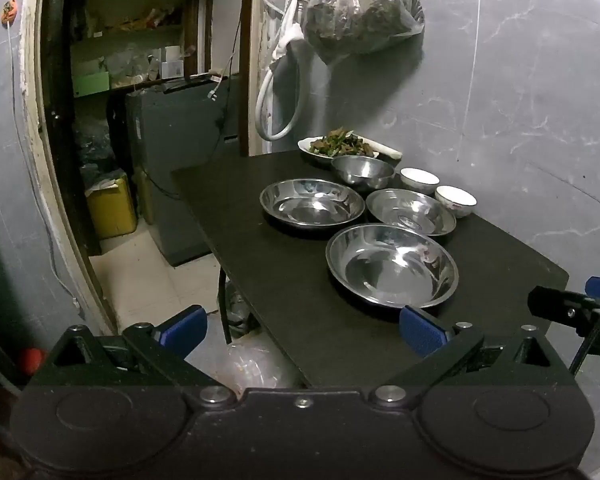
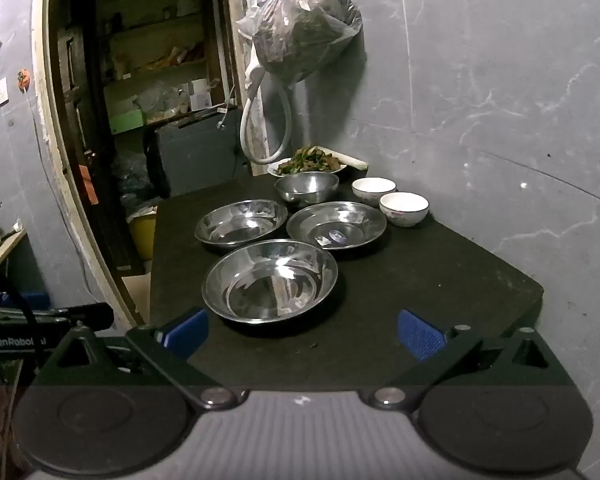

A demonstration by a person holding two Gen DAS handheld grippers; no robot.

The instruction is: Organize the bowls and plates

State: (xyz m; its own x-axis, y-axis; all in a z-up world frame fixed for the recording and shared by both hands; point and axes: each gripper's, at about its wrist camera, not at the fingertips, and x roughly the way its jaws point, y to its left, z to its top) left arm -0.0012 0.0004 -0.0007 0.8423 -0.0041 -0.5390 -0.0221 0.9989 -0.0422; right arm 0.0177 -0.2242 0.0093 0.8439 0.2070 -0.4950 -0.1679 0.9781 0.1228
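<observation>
I am looking down a dark bench pushed into the corner of a grey wall, with the dishes I must sort spread across its far half; three wide steel plates lie flat and apart in a loose triangle, the nearest plate just ahead of my right tool, the left plate and the right plate behind it; none is stacked, so I judge the sorting has not begun. Behind them stand a small steel bowl and two white bowls, side by side near the wall, upright and empty. At the very back a dish of cooked greens sits apart, probably out of the way because it holds food. My left tool hangs over the bench's near left edge; both tools are spread wide with nothing between the blue pads, released and tilted downward, seemingly ready for a first pick, and the nearest plate looks easiest.
</observation>
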